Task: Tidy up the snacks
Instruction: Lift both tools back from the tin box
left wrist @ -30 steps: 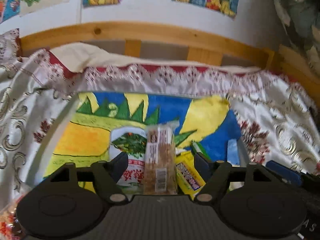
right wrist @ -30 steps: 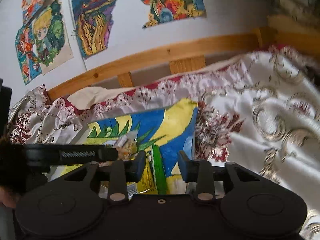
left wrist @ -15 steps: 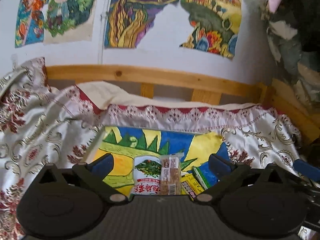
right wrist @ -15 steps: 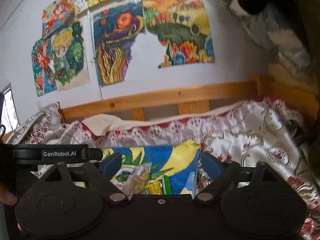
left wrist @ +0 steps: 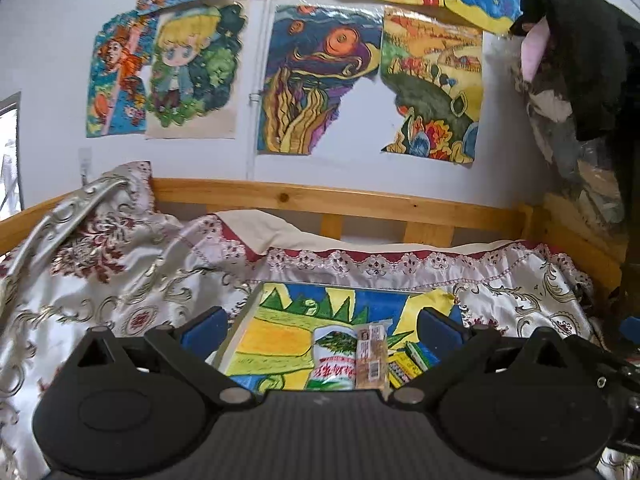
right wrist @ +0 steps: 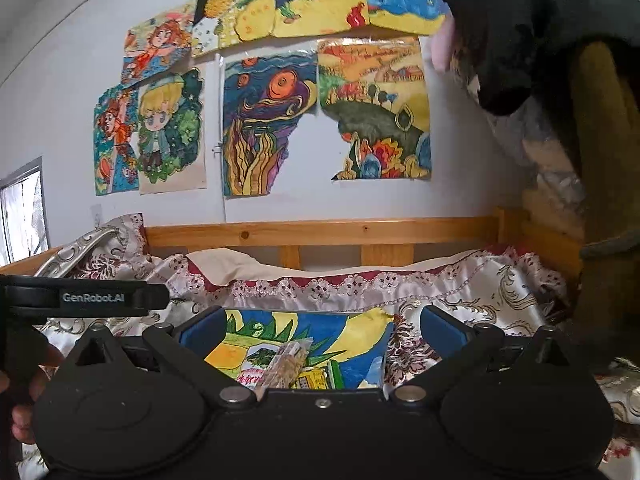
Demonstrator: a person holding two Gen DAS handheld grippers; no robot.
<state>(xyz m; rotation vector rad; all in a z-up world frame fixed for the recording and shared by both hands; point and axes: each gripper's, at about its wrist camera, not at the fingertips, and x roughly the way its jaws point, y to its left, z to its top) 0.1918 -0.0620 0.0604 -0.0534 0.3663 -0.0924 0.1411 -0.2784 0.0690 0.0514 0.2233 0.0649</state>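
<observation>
A shallow tray (left wrist: 240, 320) lined with a bright crayon drawing lies on the bed. In it sit a white and green packet (left wrist: 334, 356), a clear-wrapped brown bar (left wrist: 372, 356), a yellow pack (left wrist: 400, 368) and a green pack (left wrist: 418, 354). My left gripper (left wrist: 322, 328) hangs above and short of the tray, open and empty. My right gripper (right wrist: 322, 330) is likewise back from the tray (right wrist: 352, 344), its jaws opening with nothing between them. The bar (right wrist: 286, 364) rests far below it. The left gripper's black body (right wrist: 92, 296) shows at the right wrist view's left edge, held by a hand (right wrist: 24, 400).
A patterned satin bedspread (left wrist: 120, 280) covers the bed around the tray. A wooden bed rail (left wrist: 320, 196) runs behind, under a wall of drawings (left wrist: 320, 80). Dark clothes (left wrist: 580, 60) hang at the right. A window (right wrist: 24, 216) is at the left.
Both grippers drew back from the tray and rose, so more wall shows. Both jaws spread wide. The snacks stay in the tray, smaller in view.
</observation>
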